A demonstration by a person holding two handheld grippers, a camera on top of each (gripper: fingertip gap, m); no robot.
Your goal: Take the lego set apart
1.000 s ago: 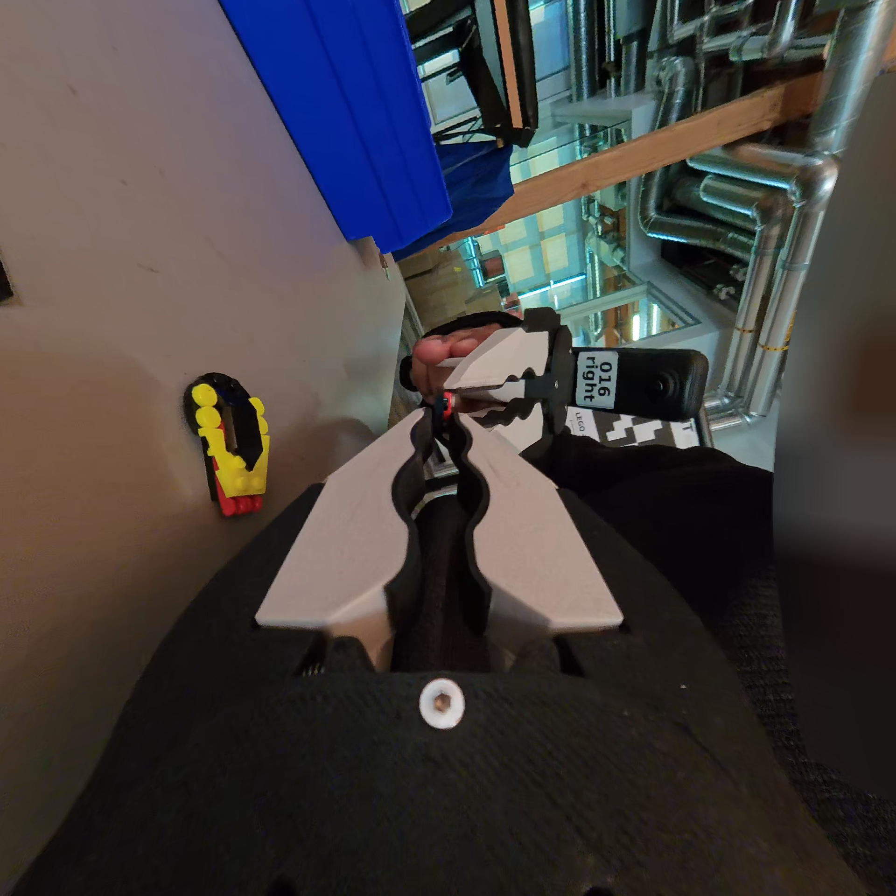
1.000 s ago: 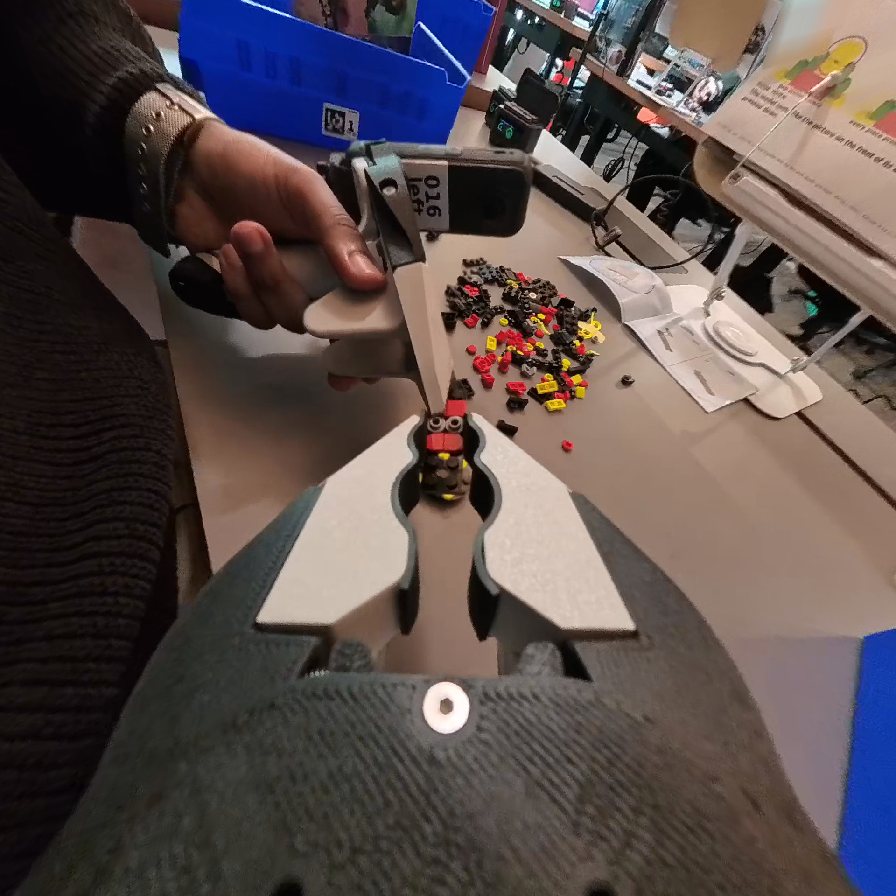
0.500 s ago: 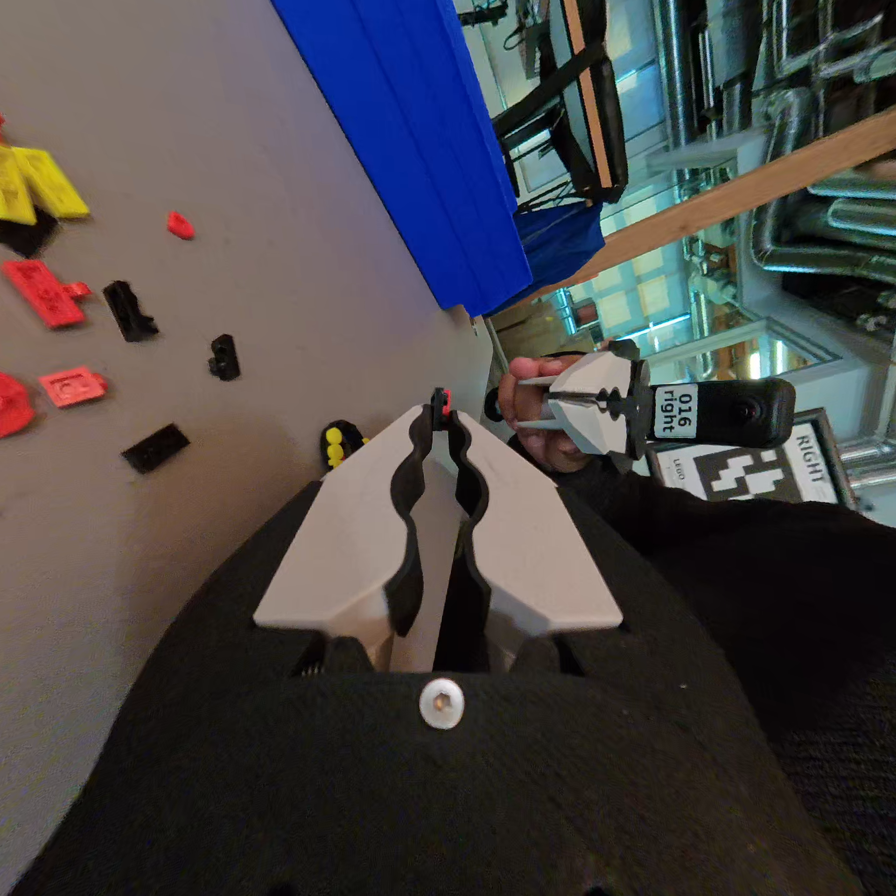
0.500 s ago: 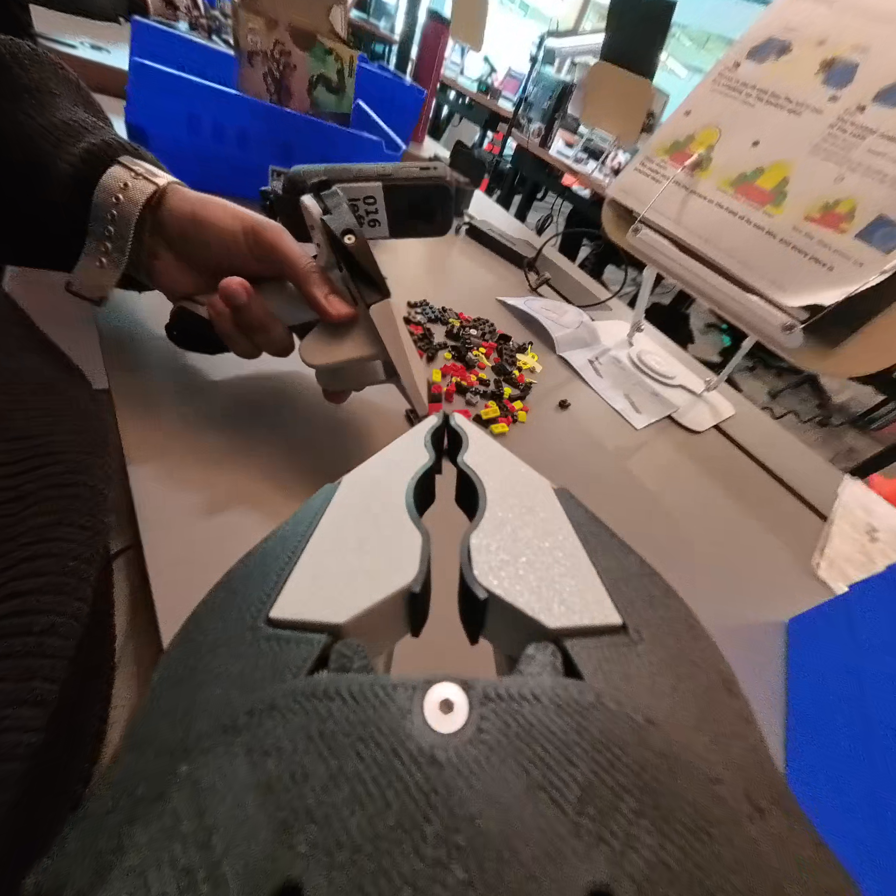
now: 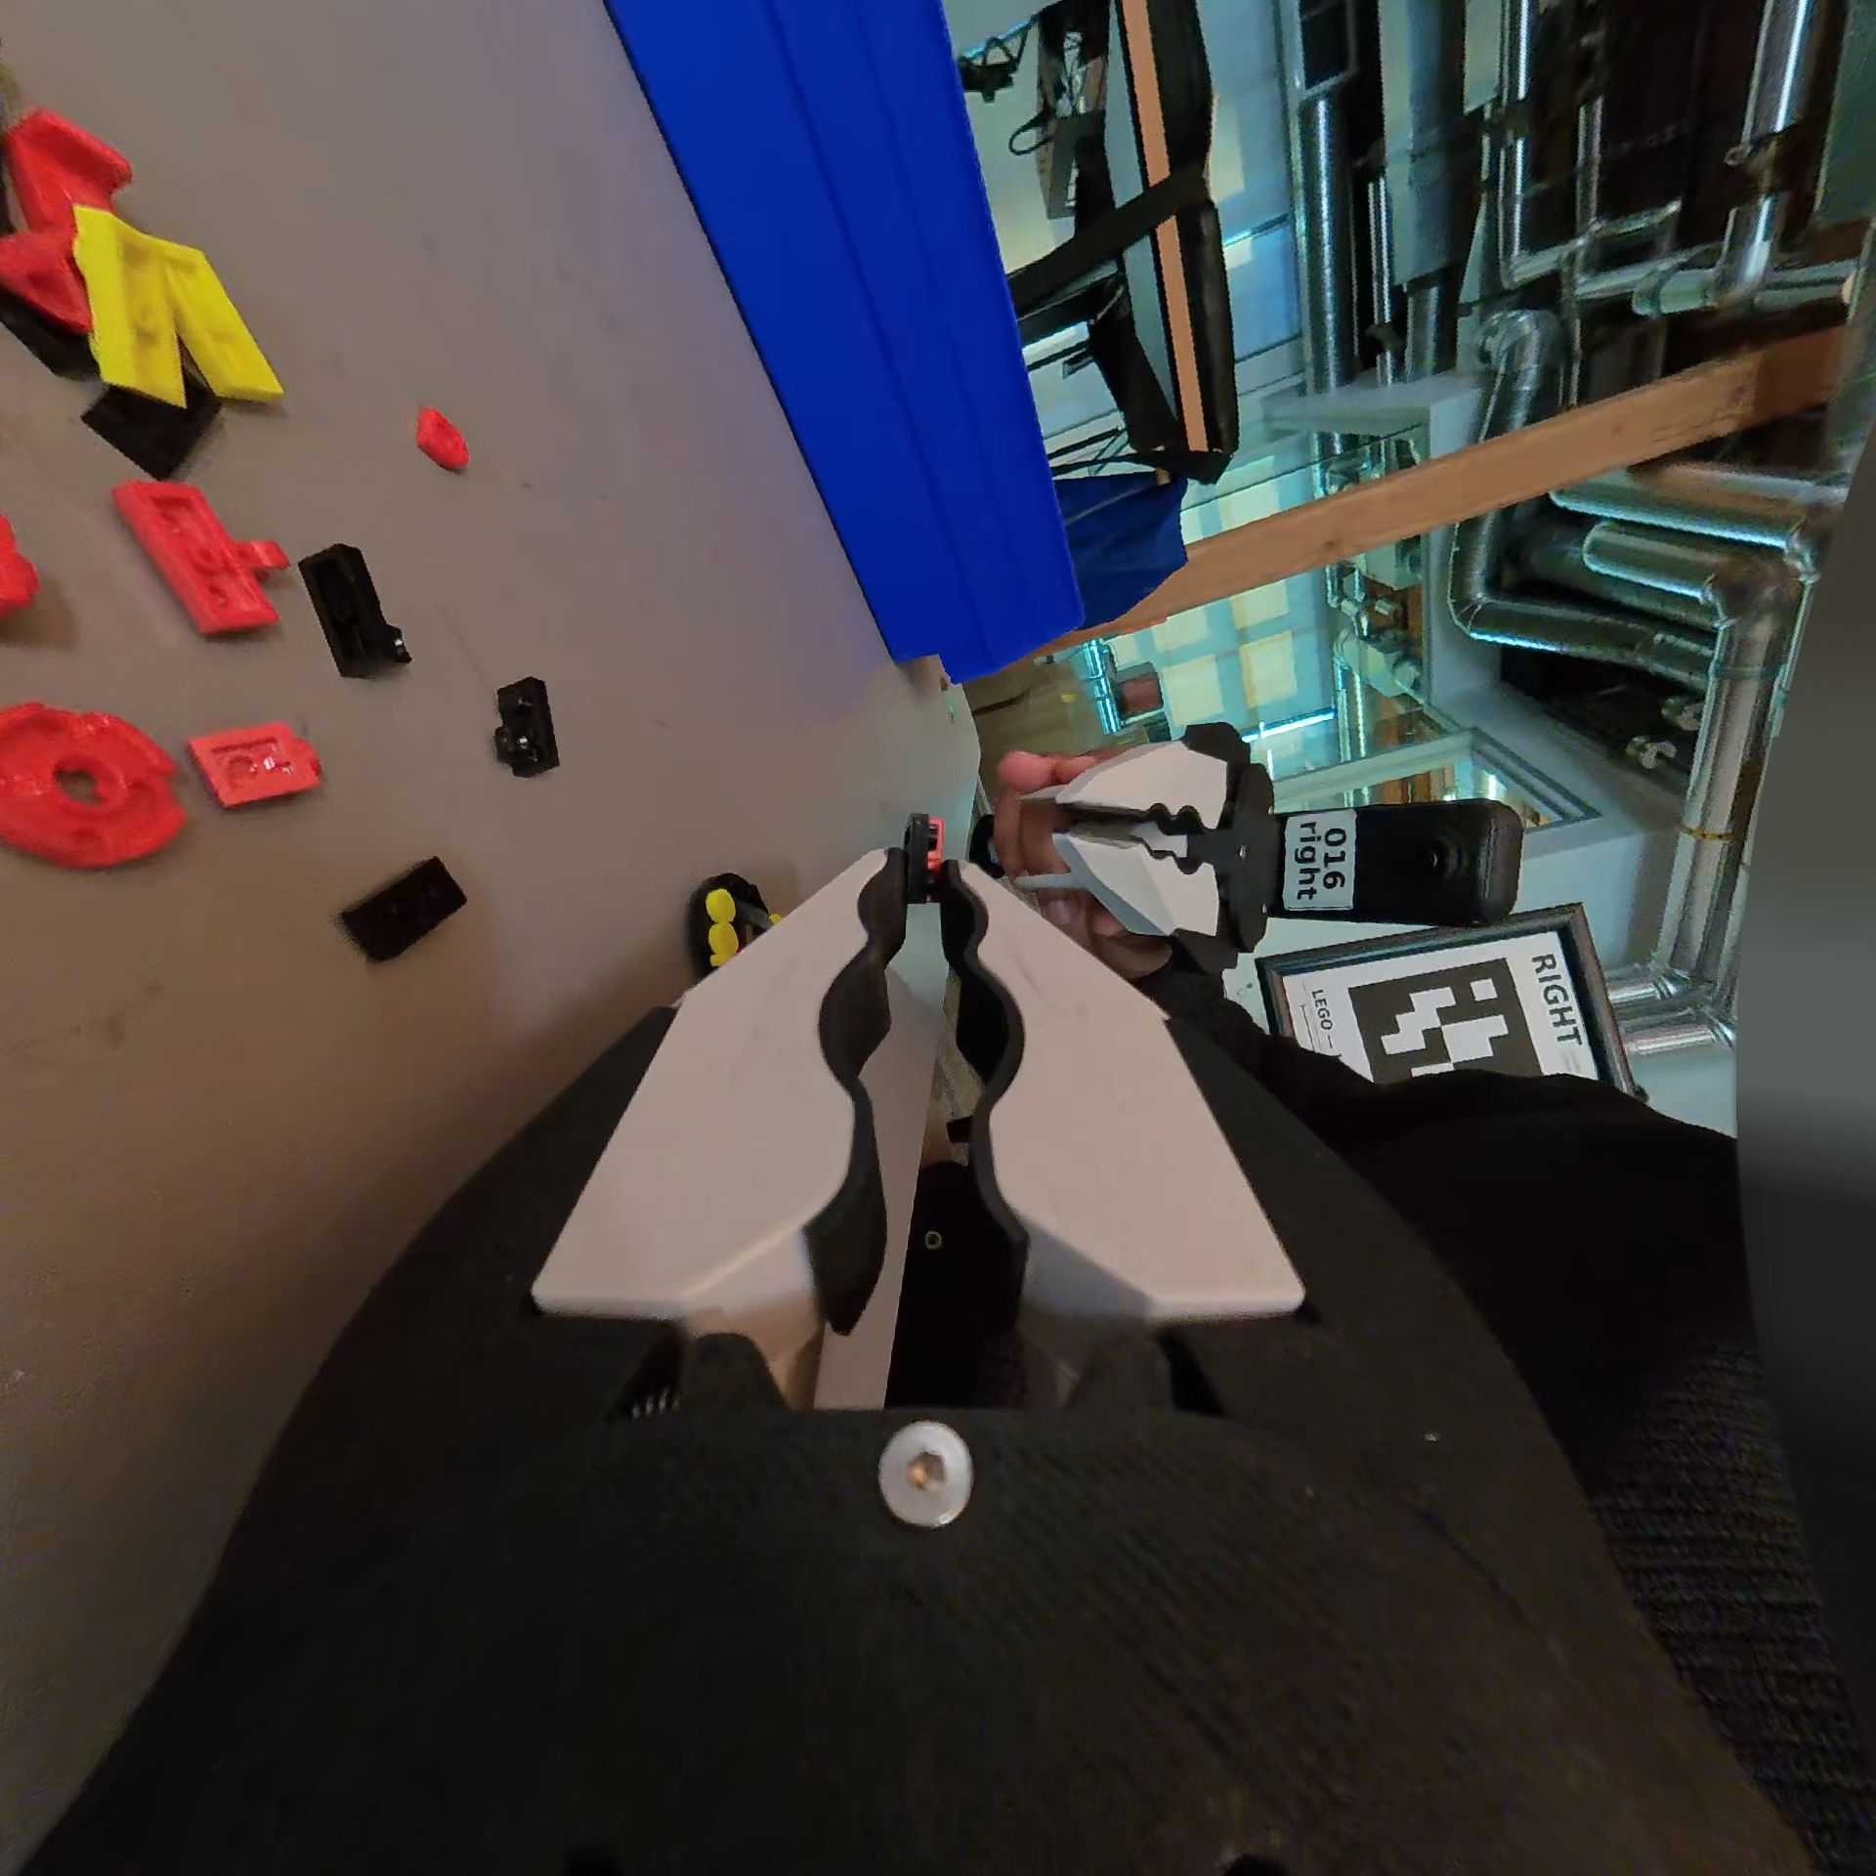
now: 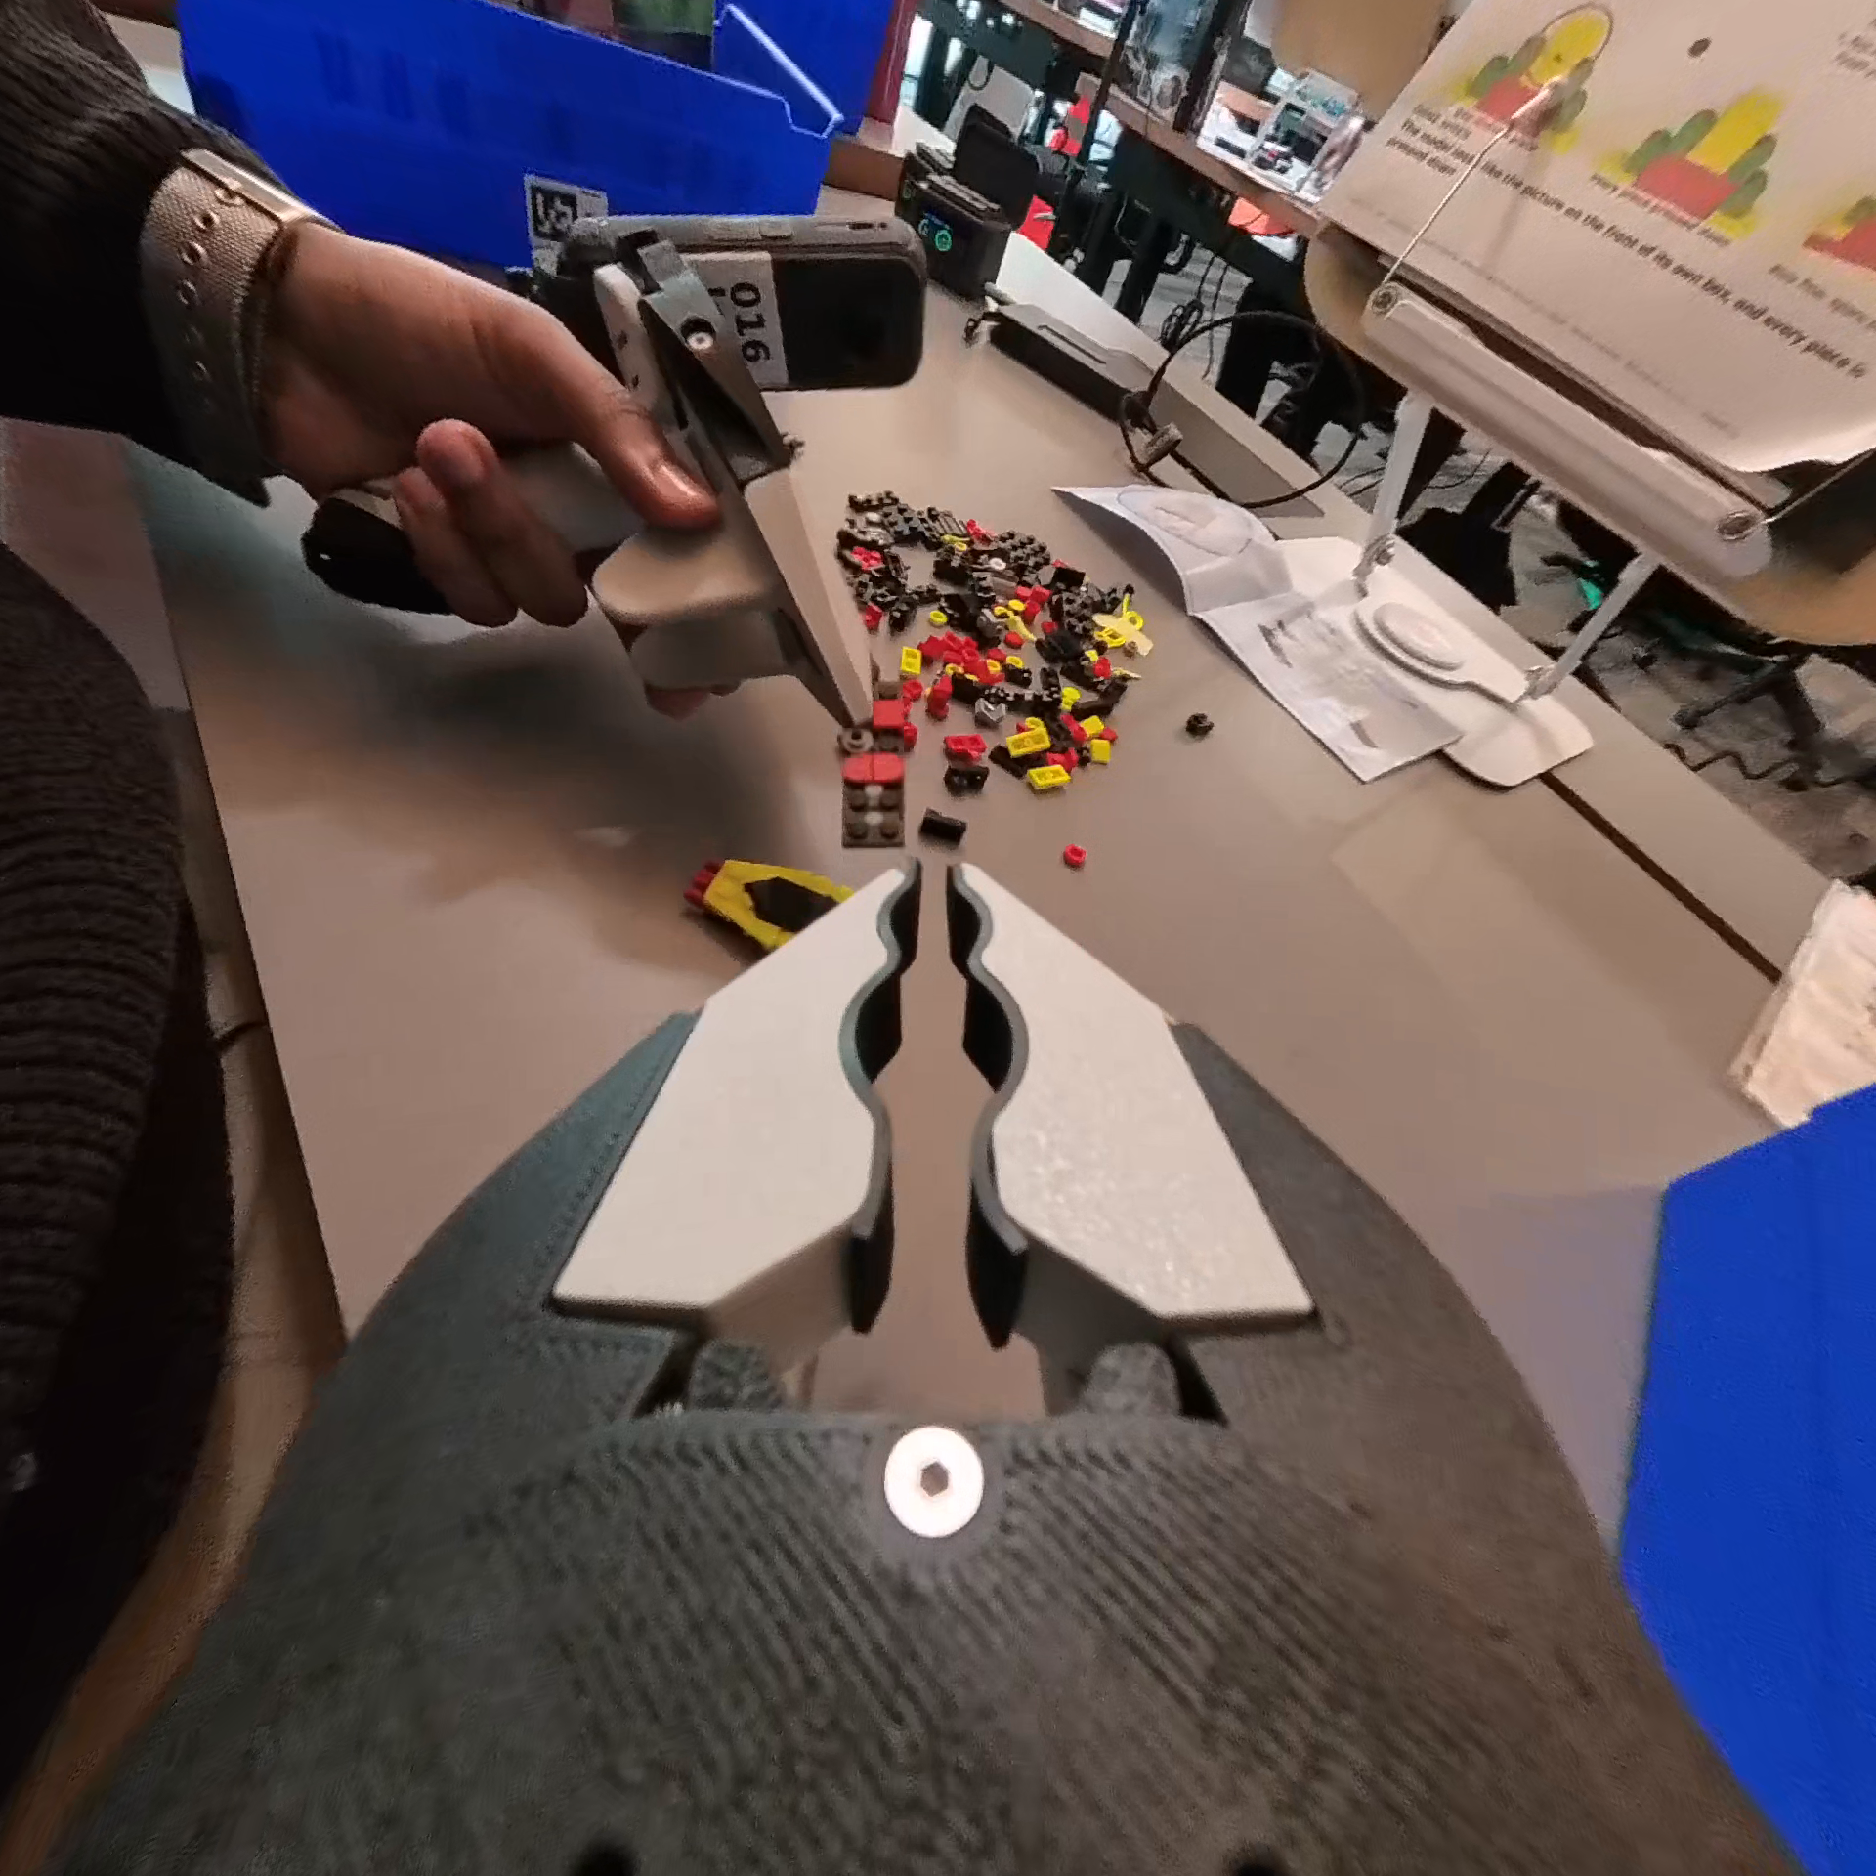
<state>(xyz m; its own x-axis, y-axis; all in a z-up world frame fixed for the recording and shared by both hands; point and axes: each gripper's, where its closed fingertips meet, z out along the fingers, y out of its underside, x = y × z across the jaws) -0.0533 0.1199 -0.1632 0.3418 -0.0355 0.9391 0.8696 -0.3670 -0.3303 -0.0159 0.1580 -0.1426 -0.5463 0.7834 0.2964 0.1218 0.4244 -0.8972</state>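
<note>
**Mostly in pieces, two chunks to go**

Nearly there, by the look of the table [image 6: 1320, 964]. Nearest the right gripper [image 6: 934, 875], whose fingers stand almost pressed together with a thin gap and nothing between them, lies a yellow-and-black assembly [image 6: 768, 901] with a red end — joined, flat on the surface, just left of the fingertips. Just beyond it sits a red-and-black stack [image 6: 873, 797], also in one piece. Past that spreads the loose pile of bricks [image 6: 1000, 640], red, black and yellow, which I judge to be the bulk of the set already pulled apart. The left gripper [image 6: 858, 700] points down at the near edge of this pile.

What is left, as I judge it, is the two joined chunks and setting down the piece in hand.

The left wrist view supplies what the right cannot: its fingers pinch a tiny red-and-black piece [image 5: 924, 843] at the very tips — from the right camera the tips are seen edge-on and the piece cannot be told from the bricks around it. It also shows single parts up close, such as a red round piece [image 5: 81, 787]. The right view alone shows the whole pile, an instruction sheet [image 6: 1310, 619] and, farther off, a blue bin [image 6: 457, 112].
</note>
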